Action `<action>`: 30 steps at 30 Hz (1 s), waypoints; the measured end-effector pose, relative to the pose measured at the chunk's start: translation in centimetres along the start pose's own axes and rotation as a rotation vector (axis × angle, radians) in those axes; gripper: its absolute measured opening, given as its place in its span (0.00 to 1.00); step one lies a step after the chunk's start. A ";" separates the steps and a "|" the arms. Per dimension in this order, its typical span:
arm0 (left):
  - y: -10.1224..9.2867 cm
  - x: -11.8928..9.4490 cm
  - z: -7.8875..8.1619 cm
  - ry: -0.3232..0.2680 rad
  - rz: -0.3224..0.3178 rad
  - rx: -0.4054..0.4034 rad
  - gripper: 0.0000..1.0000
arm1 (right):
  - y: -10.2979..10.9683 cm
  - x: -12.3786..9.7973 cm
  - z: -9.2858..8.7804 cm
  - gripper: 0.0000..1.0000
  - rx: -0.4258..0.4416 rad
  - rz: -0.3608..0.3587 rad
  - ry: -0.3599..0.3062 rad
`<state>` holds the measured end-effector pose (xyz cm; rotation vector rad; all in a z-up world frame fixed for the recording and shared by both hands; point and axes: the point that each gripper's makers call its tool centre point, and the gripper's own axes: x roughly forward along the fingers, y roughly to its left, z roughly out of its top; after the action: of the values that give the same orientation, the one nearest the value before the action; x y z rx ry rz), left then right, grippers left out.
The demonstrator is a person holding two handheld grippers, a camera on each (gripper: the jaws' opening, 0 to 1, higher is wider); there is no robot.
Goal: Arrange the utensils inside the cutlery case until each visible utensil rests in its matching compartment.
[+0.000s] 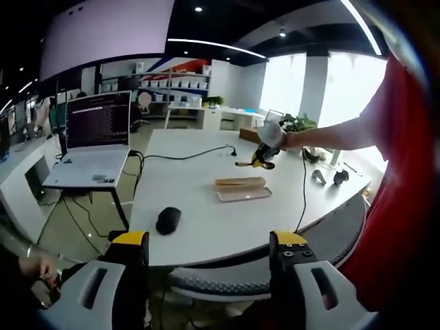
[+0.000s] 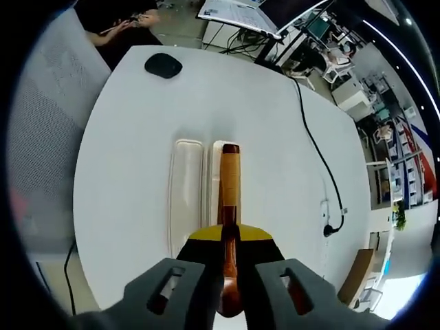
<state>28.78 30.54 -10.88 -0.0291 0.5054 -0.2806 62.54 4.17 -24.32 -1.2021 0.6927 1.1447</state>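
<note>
Right tool (image 2: 230, 256) clenched on wooden utensil (image 2: 229, 206) above open cutlery case (image 2: 186, 185); left tool (image 1: 210, 251) released.

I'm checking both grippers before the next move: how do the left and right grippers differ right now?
The left gripper has its jaws spread with nothing between them; the right gripper is clamped on a wooden utensil. The left gripper sits back off the table edge, the right gripper is out over the open cutlery case. Both have yellow-tipped jaws.
</note>
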 end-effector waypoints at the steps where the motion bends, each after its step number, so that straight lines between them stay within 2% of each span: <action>1: 0.0 0.1 0.2 -0.001 -0.003 -0.001 0.73 | -0.1 0.0 0.1 0.02 -0.002 0.002 -0.002; 9: 0.1 0.4 0.6 0.000 -0.007 0.004 0.74 | -0.7 -0.3 0.7 0.02 -0.022 -0.001 -0.007; 21: 0.0 0.4 0.3 0.014 -0.003 0.015 0.73 | 0.7 0.5 0.6 0.02 -0.018 0.024 -0.006; 25: -0.2 0.2 0.2 0.010 0.002 0.024 0.73 | 0.5 0.7 0.5 0.02 -0.013 0.023 -0.012; 27: -0.4 0.3 -0.1 0.020 0.001 0.002 0.73 | 0.5 0.9 0.2 0.02 -0.015 0.030 -0.009; 30: -0.8 0.2 0.1 0.022 -0.004 0.030 0.73 | 0.3 0.8 0.1 0.02 -0.013 0.029 0.000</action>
<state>28.79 29.70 -10.86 0.0022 0.5232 -0.2926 62.49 4.51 -25.15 -1.2064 0.7054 1.1757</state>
